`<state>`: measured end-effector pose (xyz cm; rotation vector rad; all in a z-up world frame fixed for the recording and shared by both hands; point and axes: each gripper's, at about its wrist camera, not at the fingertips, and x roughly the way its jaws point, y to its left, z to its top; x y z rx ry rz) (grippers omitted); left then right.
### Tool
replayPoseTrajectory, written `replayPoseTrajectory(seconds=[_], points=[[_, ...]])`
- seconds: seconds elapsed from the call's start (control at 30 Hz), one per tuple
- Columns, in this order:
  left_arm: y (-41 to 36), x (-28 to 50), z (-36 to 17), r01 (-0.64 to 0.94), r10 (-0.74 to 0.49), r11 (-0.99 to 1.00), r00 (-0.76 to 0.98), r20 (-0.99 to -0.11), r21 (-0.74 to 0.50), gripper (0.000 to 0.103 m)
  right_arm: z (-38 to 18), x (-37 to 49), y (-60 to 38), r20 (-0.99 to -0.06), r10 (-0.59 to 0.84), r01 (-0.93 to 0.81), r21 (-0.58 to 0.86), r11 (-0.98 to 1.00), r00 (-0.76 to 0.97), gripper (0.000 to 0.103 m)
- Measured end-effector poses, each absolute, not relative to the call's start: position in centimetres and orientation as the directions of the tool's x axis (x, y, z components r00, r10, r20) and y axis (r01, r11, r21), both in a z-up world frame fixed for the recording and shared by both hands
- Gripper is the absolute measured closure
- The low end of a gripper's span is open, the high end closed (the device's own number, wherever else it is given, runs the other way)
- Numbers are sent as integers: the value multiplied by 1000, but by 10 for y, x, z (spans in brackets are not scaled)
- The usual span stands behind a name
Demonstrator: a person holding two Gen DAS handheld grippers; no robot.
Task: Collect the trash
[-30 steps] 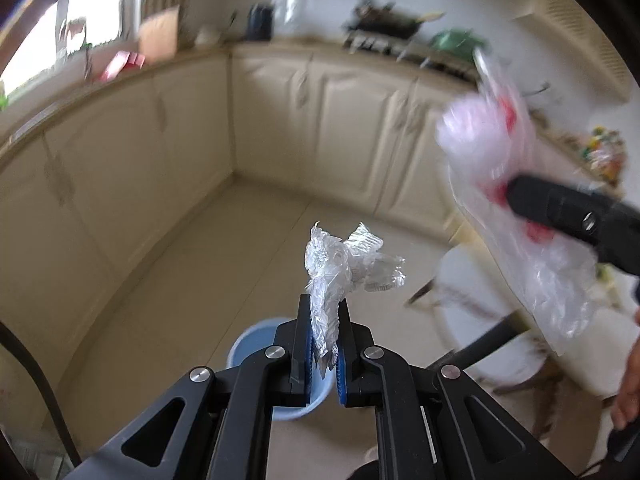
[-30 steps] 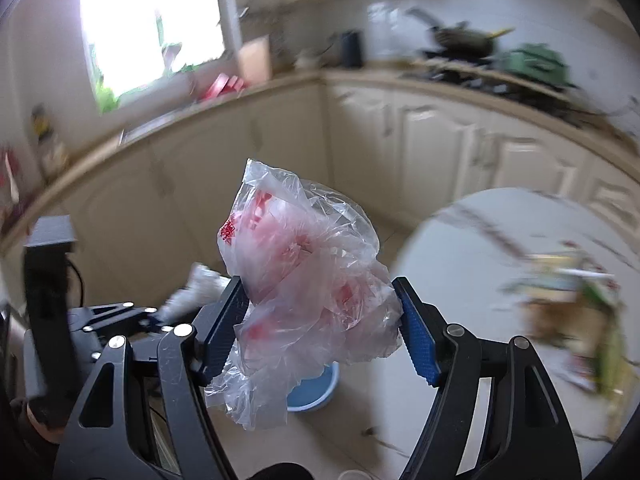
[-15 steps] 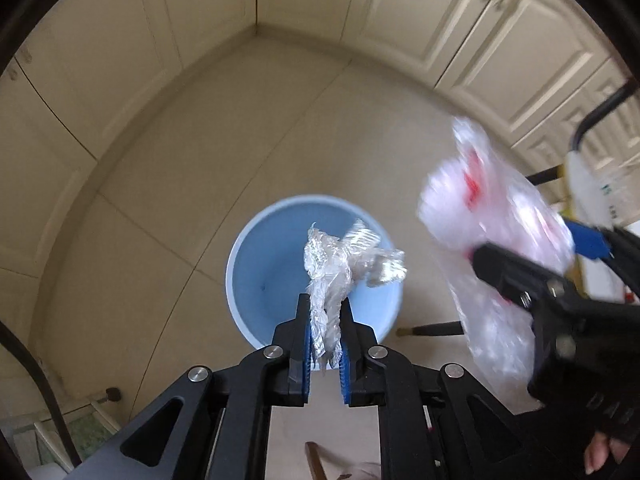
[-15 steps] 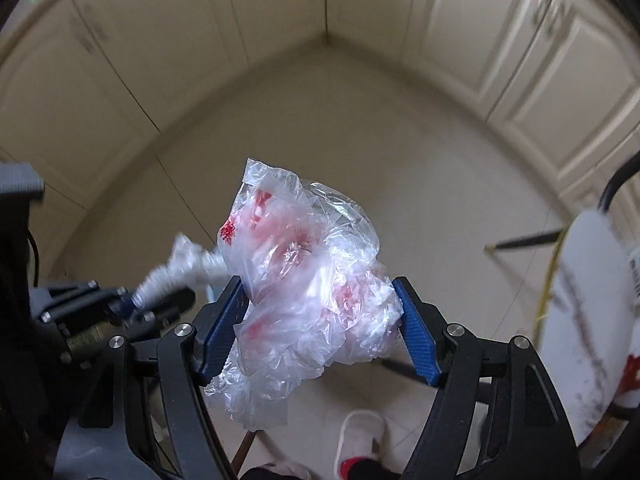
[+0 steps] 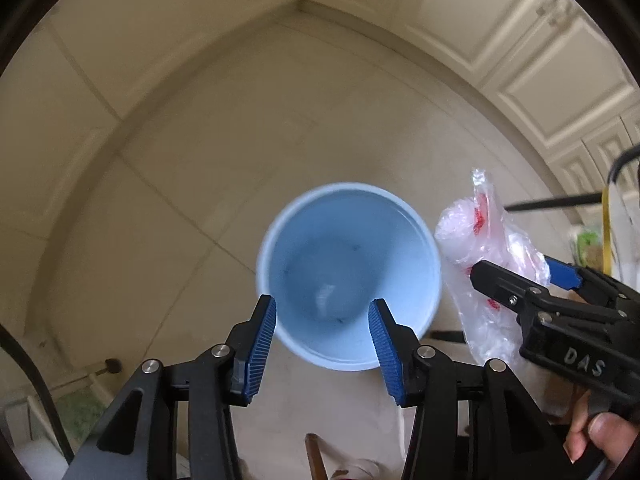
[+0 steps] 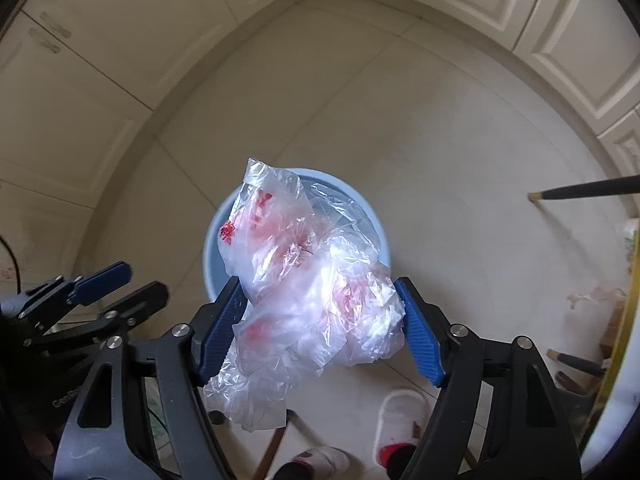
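Observation:
A light blue bin (image 5: pixel 424 292) stands on the tiled floor below both grippers; it also shows in the right wrist view (image 6: pixel 212 264). My left gripper (image 5: pixel 322 320) is open and empty above the bin. A pale blurred scrap (image 5: pixel 325 295), the crumpled clear wrap, lies inside the bin. My right gripper (image 6: pixel 320 312) is shut on a crumpled clear plastic bag with red print (image 6: pixel 304 292), held above the bin. The bag and right gripper also show in the left wrist view (image 5: pixel 480 264), just right of the bin's rim.
Cream cabinets (image 5: pixel 500 40) line the walls around a corner. A black chair leg (image 6: pixel 584 190) reaches in at the right. A table edge with clutter (image 6: pixel 616 320) is at far right. A person's slippered feet (image 6: pixel 396 428) stand near the bin.
My left gripper opened and the crumpled clear wrap dropped from it into the bin. Both grippers tilted down and moved closer over the bin. The right gripper still holds the bag.

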<state>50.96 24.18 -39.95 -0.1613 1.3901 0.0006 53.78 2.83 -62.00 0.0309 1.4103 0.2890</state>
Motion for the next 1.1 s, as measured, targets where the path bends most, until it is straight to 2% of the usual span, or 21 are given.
replayPoseTrajectory(seconds=[0.1,0.17,0.3,0.47,0.57,0.63,0.7,0.9,1.0,1.1], points=[[241,493,-378,-140,-38,988,222,-974,-70,57,-613,536,35,-961,238,-204,207,957,142,20],[236,484,-362,-157,-20,986,249,-968,-61,56,-599,531,40,-952,246,-232,202,951,182,9],[217,458,-323,-188,23,981,331,-944,-42,56,-559,512,43,-938,245,-257,180,949,246,9],[191,415,-246,-217,76,976,491,-868,-38,54,-489,481,37,-905,229,-248,144,958,358,8],[161,391,-195,-207,98,978,602,-792,-36,46,-430,452,28,-854,238,-260,126,957,462,7],[138,369,-165,-194,101,980,670,-736,-42,37,-387,426,27,-809,231,-265,97,959,540,1],[108,348,-138,-172,92,984,729,-678,-52,30,-343,397,9,-750,230,-261,78,962,621,0],[11,264,-94,-160,146,987,859,-491,13,6,-244,334,-32,-586,176,-201,23,979,791,0],[-24,217,-79,-149,139,989,902,-410,9,1,-204,298,-56,-510,146,-166,6,986,848,0],[-70,180,-77,-138,131,990,928,-348,6,1,-172,262,-73,-437,135,-145,10,989,889,0]])
